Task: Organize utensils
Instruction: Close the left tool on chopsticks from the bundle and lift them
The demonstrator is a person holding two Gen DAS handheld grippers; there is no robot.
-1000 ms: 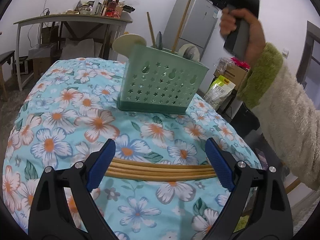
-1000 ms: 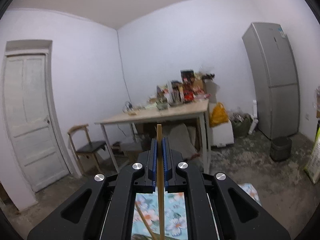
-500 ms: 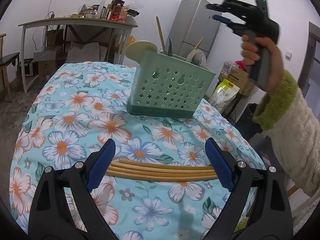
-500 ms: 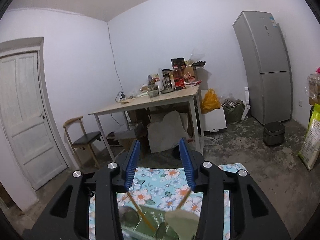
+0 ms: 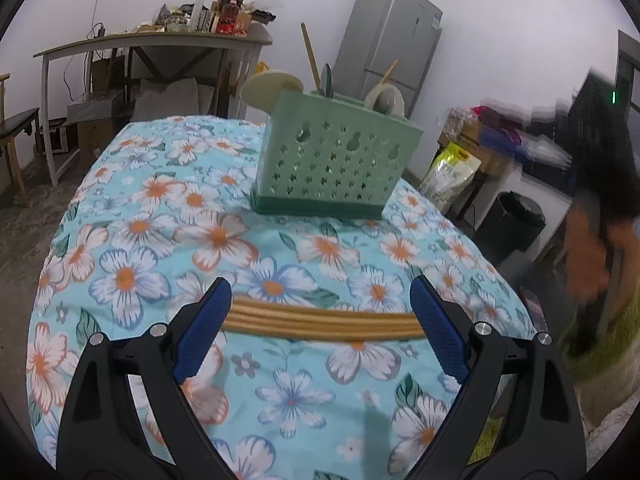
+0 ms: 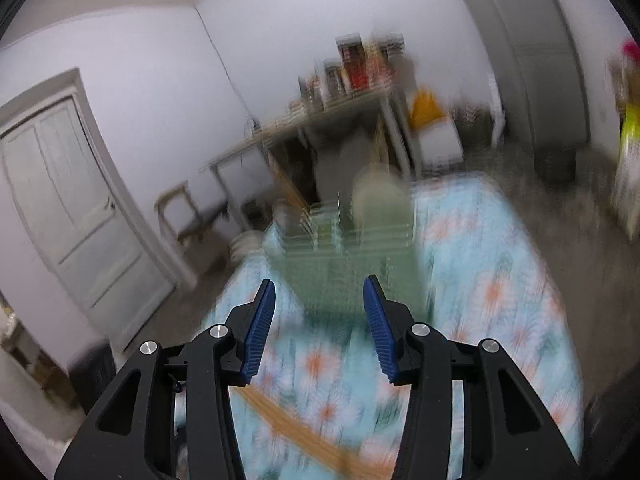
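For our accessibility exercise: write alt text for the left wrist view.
The open left gripper hovers over a bundle of wooden chopsticks lying on a floral tablecloth. Behind stands a green perforated utensil holder already holding utensils; the right hand is a blur at the edge.

Left gripper (image 5: pixel 320 312): jaws spread wide, blue pads (image 5: pixel 202 330) angled outward, held low and level, pointing forward. Nothing is clamped between the pads.

Right gripper (image 6: pixel 319 326): jaws apart, narrower gap than left, pads (image 6: pixel 259 326) roughly parallel and empty. It's tilted downward. The right wrist view is heavily motion-blurred.

In the left wrist view, the right hand (image 5: pixel 592 264) shows at the far right edge as a smeared blur, wrapped around the dark body of its gripper. Its finger pose is unreadable. A strip of green sleeve cuff (image 5: pixel 616 328) sits below it.
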